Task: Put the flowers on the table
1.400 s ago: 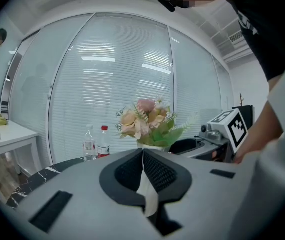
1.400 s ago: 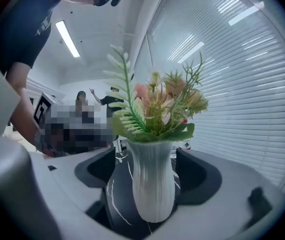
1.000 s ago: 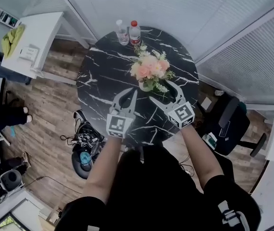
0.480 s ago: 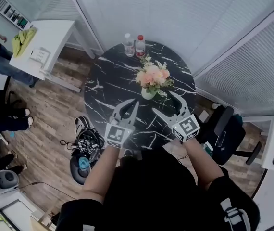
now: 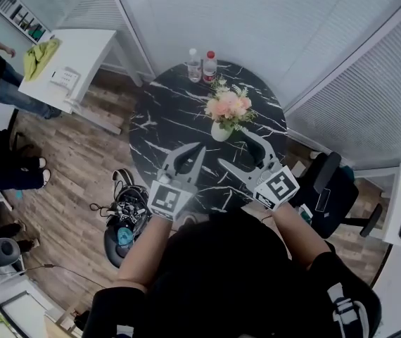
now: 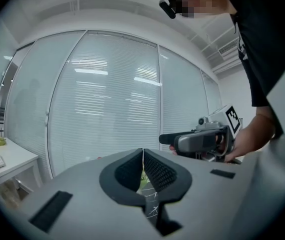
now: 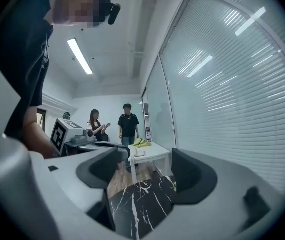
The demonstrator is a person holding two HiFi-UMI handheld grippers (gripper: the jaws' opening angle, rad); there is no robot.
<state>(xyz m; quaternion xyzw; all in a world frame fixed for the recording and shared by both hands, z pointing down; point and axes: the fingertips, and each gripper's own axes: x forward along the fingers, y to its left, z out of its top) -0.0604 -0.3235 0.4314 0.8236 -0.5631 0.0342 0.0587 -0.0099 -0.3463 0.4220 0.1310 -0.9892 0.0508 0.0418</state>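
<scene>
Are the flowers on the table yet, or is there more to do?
It looks done: the flowers in their vase stand upright on the black table. Nothing is in hand: the left gripper is shut on nothing, the right gripper open and empty, both apart from the vase. Nothing seems left.

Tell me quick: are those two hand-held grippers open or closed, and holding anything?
Left hand-held gripper: closed, holding nothing.
Right hand-held gripper: open, empty.
</scene>
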